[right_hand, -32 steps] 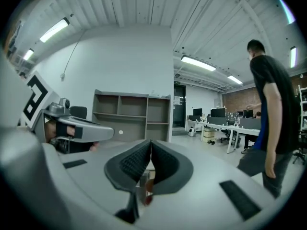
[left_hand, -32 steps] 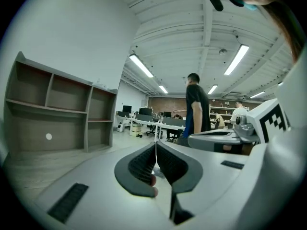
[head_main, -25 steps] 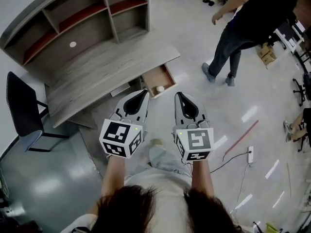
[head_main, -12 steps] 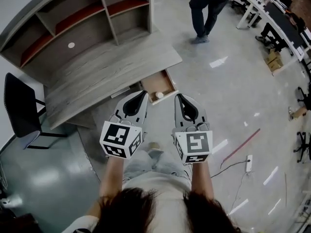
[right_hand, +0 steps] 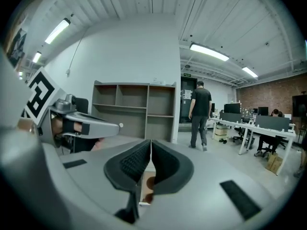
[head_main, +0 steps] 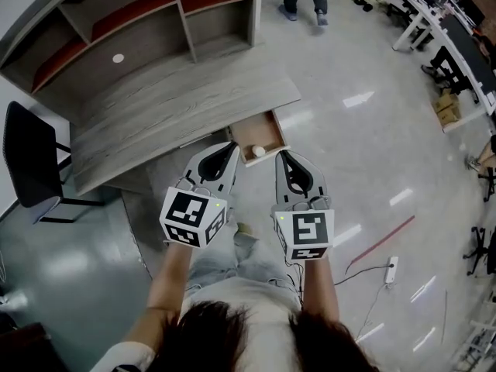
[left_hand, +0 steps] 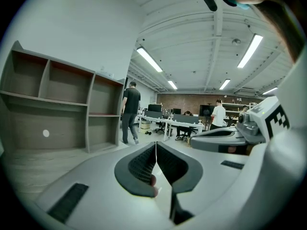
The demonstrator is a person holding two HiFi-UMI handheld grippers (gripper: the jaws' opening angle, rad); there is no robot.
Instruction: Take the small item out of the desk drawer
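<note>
Drawer (head_main: 262, 129) stands pulled out of the desk (head_main: 178, 107) just ahead of my tools. One small white item (head_main: 260, 151) lies at its near end; from above it shows between the two tips, apart from both. My left tool (head_main: 232, 146) and right tool (head_main: 282, 156) are each pressed together, pinching nothing. Count: one open drawer, one item, two tools.

One desk (head_main: 178, 107), one drawer (head_main: 262, 130), one small item (head_main: 259, 152), two tools (head_main: 231, 146) (head_main: 280, 155).
</note>
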